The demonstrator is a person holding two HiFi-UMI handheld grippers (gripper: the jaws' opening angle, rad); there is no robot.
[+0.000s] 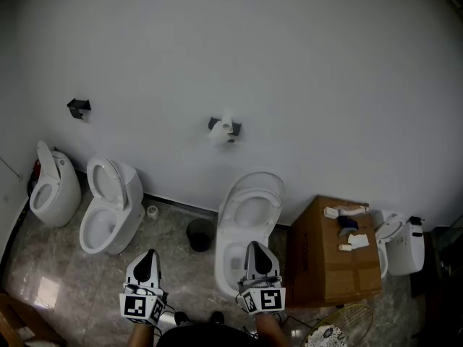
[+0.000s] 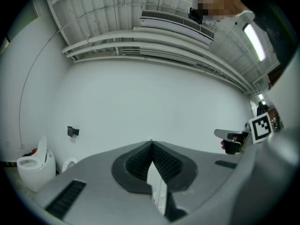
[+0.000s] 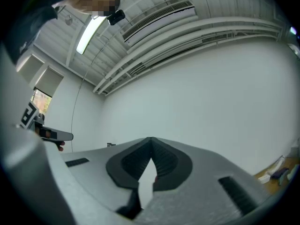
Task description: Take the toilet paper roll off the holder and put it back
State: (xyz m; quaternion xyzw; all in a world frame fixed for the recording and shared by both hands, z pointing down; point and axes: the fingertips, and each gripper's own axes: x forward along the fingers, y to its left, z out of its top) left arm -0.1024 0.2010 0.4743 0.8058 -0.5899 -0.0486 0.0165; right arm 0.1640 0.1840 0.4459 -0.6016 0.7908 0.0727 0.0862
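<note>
left tongs [image 2: 151, 145]: pressed together, nothing pinched; held low at the bottom of the head view, tips aimed at the white wall [image 1: 304, 63].
right tongs [image 3: 151, 139]: pressed together, nothing pinched; level with the left pair, well apart from it, over the near rim of an open toilet [image 1: 249, 223].
black bin [image 1: 200, 233]: on the floor [image 1: 65, 280], just left of that toilet.
cardboard box [image 1: 325, 262]: just right of that toilet, small items on its top.
two more toilets [image 1: 108, 208]: further left, lids up, against the wall.
toilet paper roll [image 1: 227, 129]: on its black holder [image 1: 214, 124], on the wall above the open toilet, well apart from both tongs.
second black holder [image 1: 78, 107]: far left on the wall.
</note>
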